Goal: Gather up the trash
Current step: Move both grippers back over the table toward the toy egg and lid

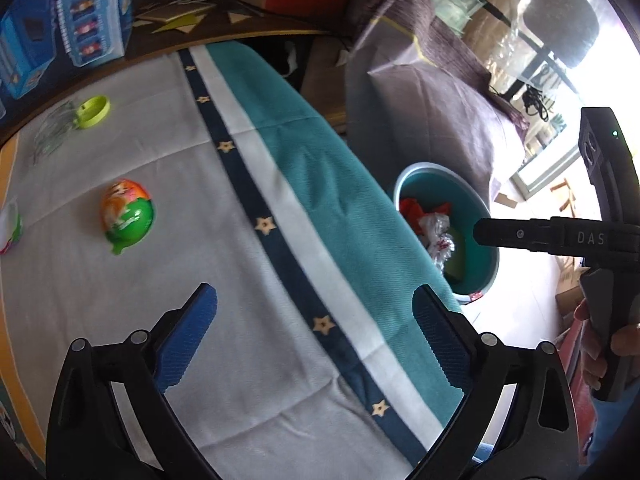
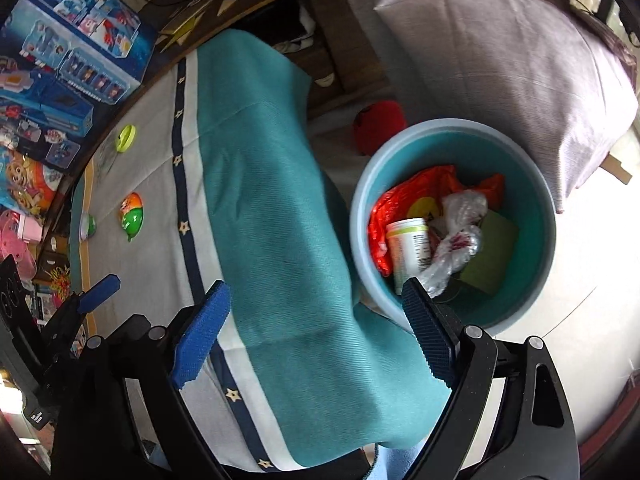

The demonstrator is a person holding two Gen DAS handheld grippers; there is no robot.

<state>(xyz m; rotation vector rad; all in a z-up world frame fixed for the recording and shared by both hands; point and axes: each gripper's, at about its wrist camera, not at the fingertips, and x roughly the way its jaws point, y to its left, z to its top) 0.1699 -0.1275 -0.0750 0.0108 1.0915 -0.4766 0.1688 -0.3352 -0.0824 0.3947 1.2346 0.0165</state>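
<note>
My left gripper (image 1: 316,320) is open and empty above the white tablecloth (image 1: 160,280). An orange-and-green egg-shaped wrapper (image 1: 127,216) lies on the cloth, far left of it; it also shows in the right wrist view (image 2: 131,214). A lime green ring lid (image 1: 94,111) lies further back, next to clear plastic (image 1: 52,132). My right gripper (image 2: 316,320) is open and empty, above the table's teal edge beside the teal bin (image 2: 536,184). The bin holds an orange bag (image 2: 400,196), a white bottle (image 2: 408,248) and crumpled plastic (image 2: 456,240).
Blue toy boxes (image 1: 60,28) stand at the table's back left. A covered sofa (image 2: 500,52) is behind the bin on the floor. A red object (image 2: 380,124) lies on the floor by the bin. A small green-and-white item (image 1: 10,228) sits at the cloth's left edge.
</note>
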